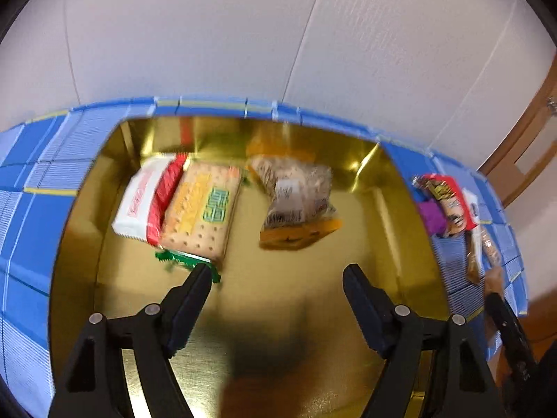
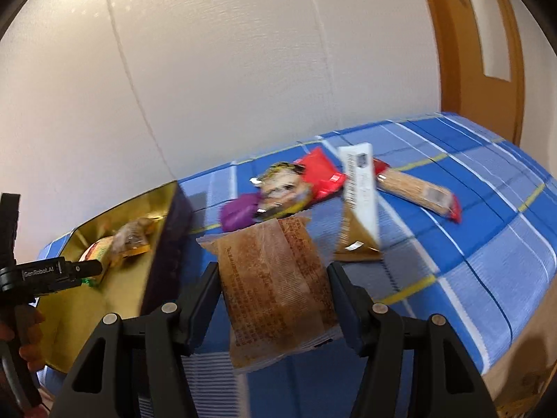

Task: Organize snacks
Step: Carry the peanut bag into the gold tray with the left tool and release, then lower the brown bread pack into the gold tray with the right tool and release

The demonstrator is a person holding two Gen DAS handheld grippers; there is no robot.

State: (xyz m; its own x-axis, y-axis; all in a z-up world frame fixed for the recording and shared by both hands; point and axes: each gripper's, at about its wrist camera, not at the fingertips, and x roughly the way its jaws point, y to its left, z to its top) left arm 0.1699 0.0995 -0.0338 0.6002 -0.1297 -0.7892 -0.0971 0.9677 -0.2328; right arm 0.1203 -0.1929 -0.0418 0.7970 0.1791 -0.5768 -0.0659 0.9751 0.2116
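Right wrist | brown translucent snack packet (image 2: 275, 289) | printed text, crinkled

The left claw (image 1: 276, 271) hangs spread and empty over the gold box (image 1: 383, 216) of snack packets (image 1: 195, 209).

A home: wallpapered wall (image 2: 243, 69), wooden door (image 2: 480, 52), checked blue tablecloth (image 2: 487, 244).

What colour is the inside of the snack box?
Shiny gold inside the box, seen best in the left wrist view.
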